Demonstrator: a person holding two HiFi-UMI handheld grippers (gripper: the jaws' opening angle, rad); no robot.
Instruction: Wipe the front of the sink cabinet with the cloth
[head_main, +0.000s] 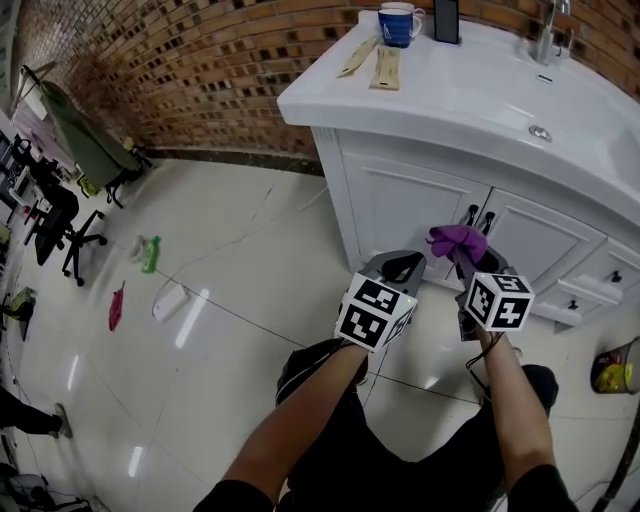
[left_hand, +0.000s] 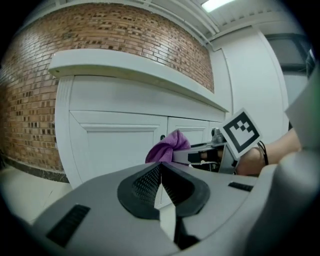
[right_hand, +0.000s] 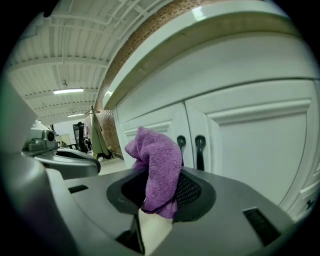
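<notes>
The sink cabinet (head_main: 400, 205) front stands just beyond both tools; wiping seems about to begin. Left tool (left_hand: 161, 174) is clenched, empty; right tool (head_main: 466, 262) grasps the purple cloth (right_hand: 159, 165), near the cabinet. Next: press cloth flat, then sweep across.

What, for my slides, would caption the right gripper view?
Right gripper shut on a crumpled purple terry cloth, facing the white panelled, black-handled sink cabinet.

The cloth (head_main: 457, 238) sits in the jaws of the right gripper (head_main: 470, 256), just before the doors of the sink cabinet (head_main: 420, 200). The left gripper (head_main: 400, 266) is beside it, on its left. On the bench (head_main: 460, 90) above, a mug (head_main: 398, 24) stands at the back left corner and a faucet (head_main: 548, 35) well to its right. A spray bottle (head_main: 150, 253) lies on the floor (head_main: 230, 270), far left.
</notes>
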